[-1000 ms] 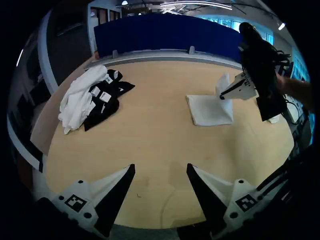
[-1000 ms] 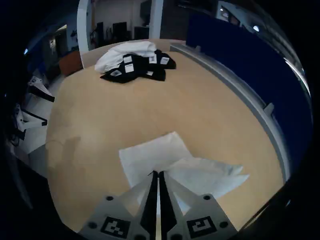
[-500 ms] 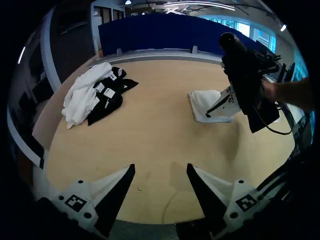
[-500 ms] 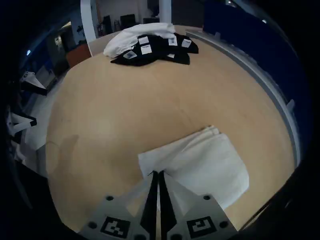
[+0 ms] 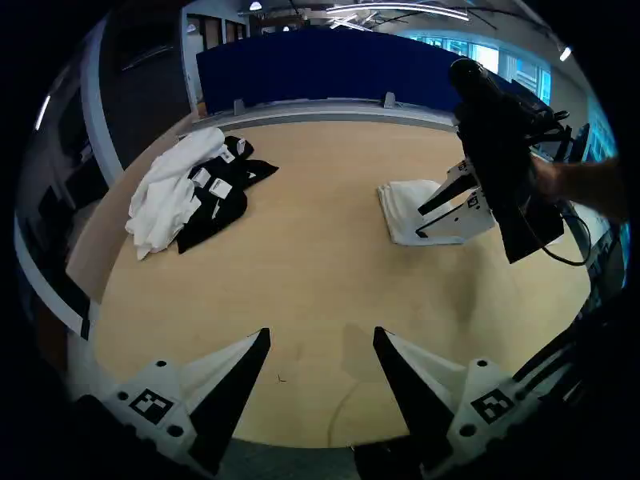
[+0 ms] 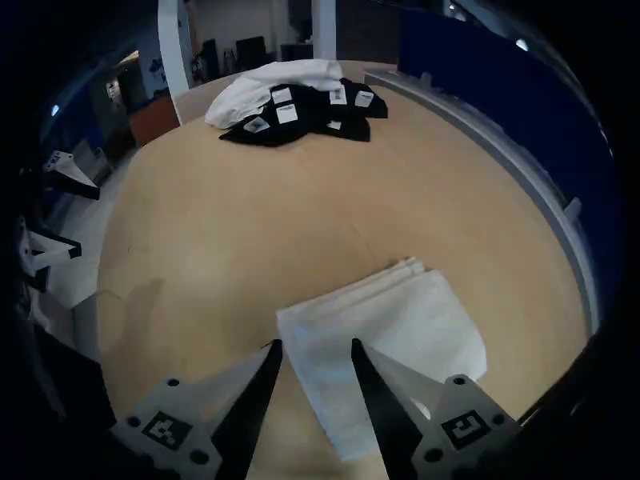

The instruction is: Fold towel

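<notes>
A white towel [image 6: 384, 332] lies folded flat on the wooden table [image 6: 264, 224], just ahead of my right gripper [image 6: 316, 352]. That gripper stands open above the towel's near edge, with nothing between its fingers. In the left gripper view the same towel [image 5: 408, 210] lies at the right, with the right gripper [image 5: 422, 222] open over it and a hand [image 5: 584, 184] holding it. My left gripper [image 5: 320, 340] hovers open above bare table near the front edge, well away from the towel.
A heap of white and black cloths [image 5: 188, 196] with small labels lies at the table's far left, seen too as the pile [image 6: 296, 108] in the right gripper view. A blue partition [image 5: 336, 68] runs along the table's back edge.
The right gripper laid the lifted towel flap down onto the folded towel, then opened and let go of it. The left gripper stayed where it was.
</notes>
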### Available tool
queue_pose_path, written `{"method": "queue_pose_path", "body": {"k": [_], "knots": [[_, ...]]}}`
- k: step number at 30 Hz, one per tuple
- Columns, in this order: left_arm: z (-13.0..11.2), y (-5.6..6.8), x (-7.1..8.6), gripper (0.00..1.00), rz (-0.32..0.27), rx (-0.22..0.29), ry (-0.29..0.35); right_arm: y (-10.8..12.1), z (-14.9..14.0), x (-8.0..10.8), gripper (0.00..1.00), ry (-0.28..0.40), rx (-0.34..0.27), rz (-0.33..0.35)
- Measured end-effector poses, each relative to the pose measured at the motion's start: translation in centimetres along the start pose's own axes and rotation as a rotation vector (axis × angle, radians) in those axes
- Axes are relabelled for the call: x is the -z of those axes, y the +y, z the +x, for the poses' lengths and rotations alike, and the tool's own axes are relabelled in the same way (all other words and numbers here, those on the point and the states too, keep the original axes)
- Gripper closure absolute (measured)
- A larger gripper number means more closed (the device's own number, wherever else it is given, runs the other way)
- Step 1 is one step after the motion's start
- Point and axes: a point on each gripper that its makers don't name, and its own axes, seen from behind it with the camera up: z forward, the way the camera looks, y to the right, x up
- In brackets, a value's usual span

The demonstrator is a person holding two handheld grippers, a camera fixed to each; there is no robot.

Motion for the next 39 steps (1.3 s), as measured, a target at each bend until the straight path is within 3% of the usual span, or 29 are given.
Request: {"method": "queue_pose_path", "body": {"k": [9, 26, 32, 39], "knots": [[0.3, 0.1, 0.1, 0.04, 0.001, -0.002, 0.001, 0.5, -0.8, 1.1, 0.31, 0.003, -0.02, -0.024], [0.8, 0.7, -0.1, 0.04, -0.018, -0.016, 0.002, 1.8, -7.6, 5.2, 0.31, -0.039, -0.125, -0.115], [1.1, 1.1, -0.3, 0.04, -0.028, -0.025, 0.003, 2.1, -8.4, 5.5, 0.31, -0.037, -0.16, -0.13], [1.2, 1.4, -0.5, 0.04, -0.035, -0.034, 0.001, 1.7, -9.3, 5.4, 0.31, -0.05, -0.157, -0.138]]}}
